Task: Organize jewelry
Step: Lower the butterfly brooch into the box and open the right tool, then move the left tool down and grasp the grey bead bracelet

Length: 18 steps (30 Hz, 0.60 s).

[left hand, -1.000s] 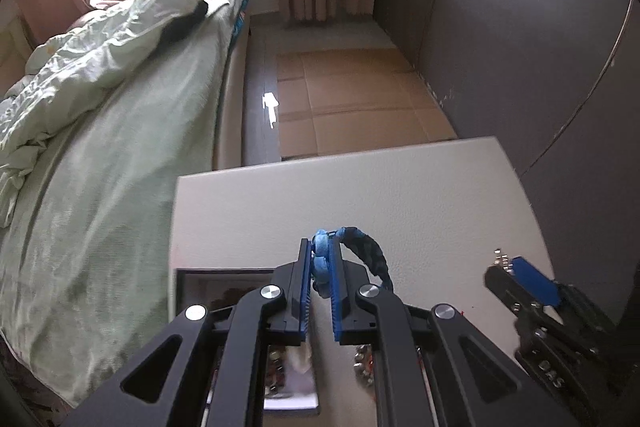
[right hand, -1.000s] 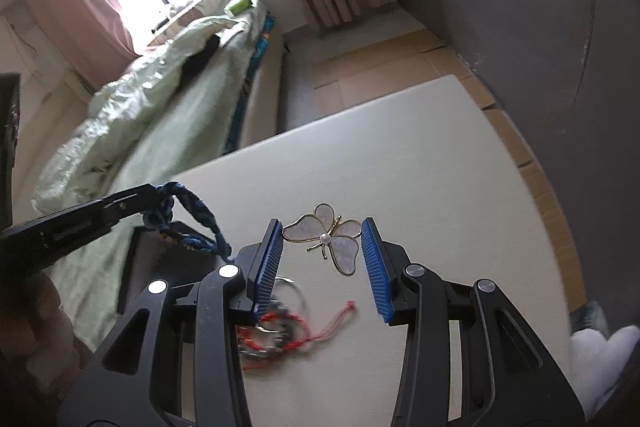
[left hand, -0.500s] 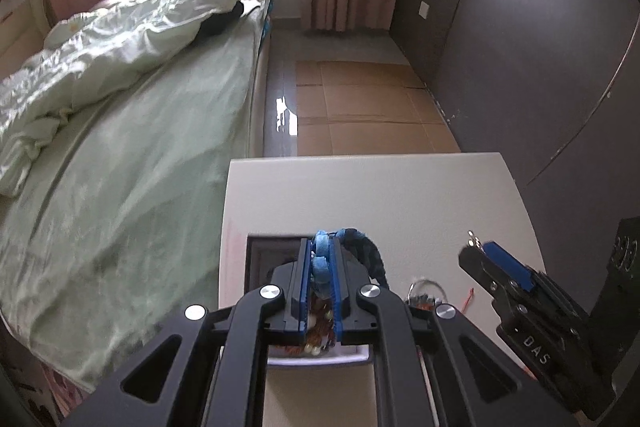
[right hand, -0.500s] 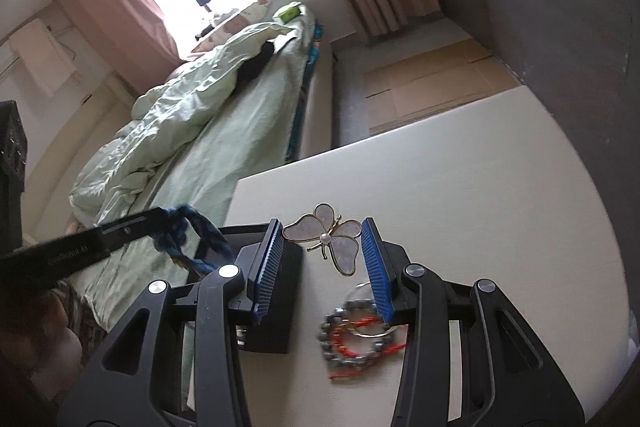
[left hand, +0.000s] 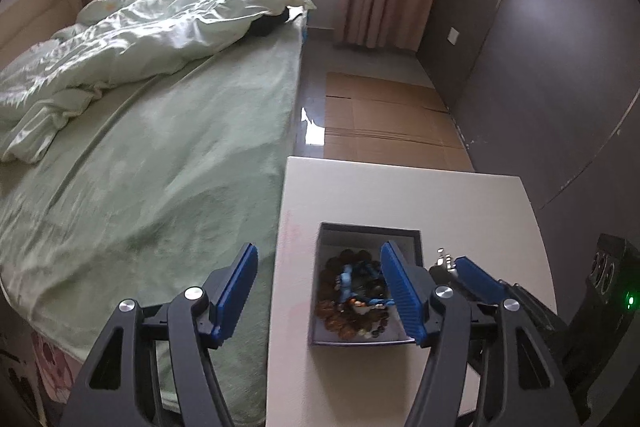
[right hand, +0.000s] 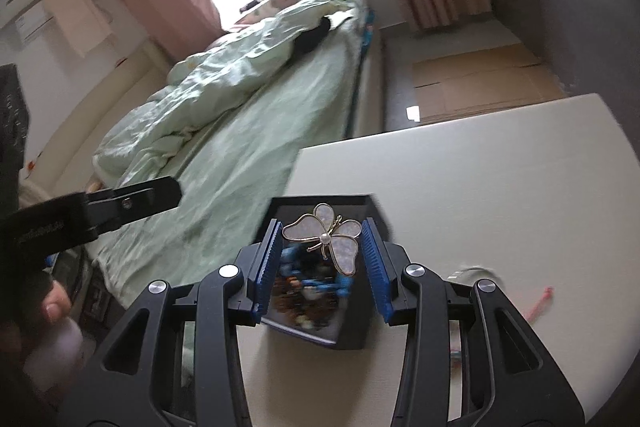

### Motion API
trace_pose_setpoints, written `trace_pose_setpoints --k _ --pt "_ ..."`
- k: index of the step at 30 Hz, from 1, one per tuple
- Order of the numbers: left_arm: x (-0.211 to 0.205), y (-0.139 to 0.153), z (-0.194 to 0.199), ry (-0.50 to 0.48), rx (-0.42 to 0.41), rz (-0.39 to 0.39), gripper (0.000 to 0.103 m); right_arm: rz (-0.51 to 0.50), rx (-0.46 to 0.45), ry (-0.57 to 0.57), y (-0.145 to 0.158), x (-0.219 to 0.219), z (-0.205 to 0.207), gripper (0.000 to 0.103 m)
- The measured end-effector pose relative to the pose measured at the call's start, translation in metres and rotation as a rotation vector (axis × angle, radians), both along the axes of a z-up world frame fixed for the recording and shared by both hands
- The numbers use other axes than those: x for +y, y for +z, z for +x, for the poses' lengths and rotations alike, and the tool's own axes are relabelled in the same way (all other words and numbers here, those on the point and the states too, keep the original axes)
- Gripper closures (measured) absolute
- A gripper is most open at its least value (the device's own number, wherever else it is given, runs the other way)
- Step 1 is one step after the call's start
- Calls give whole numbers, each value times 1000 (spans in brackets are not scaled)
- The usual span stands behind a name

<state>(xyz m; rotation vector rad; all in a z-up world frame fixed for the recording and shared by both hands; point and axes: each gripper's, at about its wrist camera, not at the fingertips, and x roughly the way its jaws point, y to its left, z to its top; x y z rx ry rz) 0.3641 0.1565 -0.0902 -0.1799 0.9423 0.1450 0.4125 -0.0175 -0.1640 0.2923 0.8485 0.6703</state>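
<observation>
A dark jewelry box stands on the white table near its left edge. It holds brown bead bracelets and the blue braided bracelet. My left gripper is open and empty, wide over the box's left side. My right gripper is shut on a gold butterfly brooch with pearly wings and holds it above the box. The right gripper also shows in the left wrist view.
A bed with green covers runs along the table's left side. A beaded bracelet with a red cord lies on the table right of the box. Dark wall panels stand at the right. Cardboard covers the floor beyond.
My left gripper has opened and let the blue braided bracelet drop into the box. My right gripper has carried the butterfly brooch left, over the box.
</observation>
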Motion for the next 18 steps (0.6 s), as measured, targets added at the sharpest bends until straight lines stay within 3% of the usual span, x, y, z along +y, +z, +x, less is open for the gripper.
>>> trace_pose_setpoints --k 1,5,18 --pt "3 0 -1 6 0 -1 41 -1 6 28 0 7 -1 61" --pt "9 0 -7 20 0 -11 41 -21 6 45 -1 14 -4 36" --pt "-19 -18 -25 -2 -9 -88 41 -128 23 -54 0 -56 2 36"
